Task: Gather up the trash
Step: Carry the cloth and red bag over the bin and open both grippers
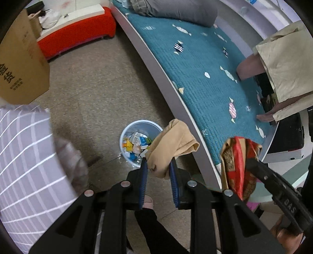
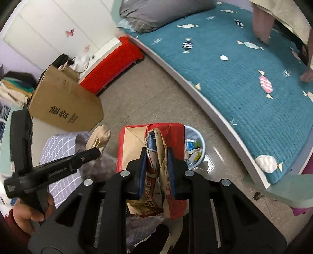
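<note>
My left gripper [image 1: 158, 163] is shut on a crumpled tan cloth-like piece [image 1: 172, 146] and holds it above the floor, just right of a pale blue trash bin [image 1: 127, 134] full of wrappers. My right gripper [image 2: 156, 154] is shut on a red and brown paper bag [image 2: 137, 144], held in the air left of the same bin [image 2: 201, 144]. The right gripper with the red bag [image 1: 237, 162] also shows at the right of the left wrist view. The left gripper [image 2: 95, 151] with the tan piece [image 2: 98, 137] shows in the right wrist view.
A bed with a teal candy-print quilt [image 1: 205, 64] runs along the right, with a grey pillow [image 1: 176, 9]. A cardboard box [image 1: 17, 64] and a red bench [image 1: 78, 33] stand at the far left. A checked grey cloth [image 1: 25, 156] lies left of me.
</note>
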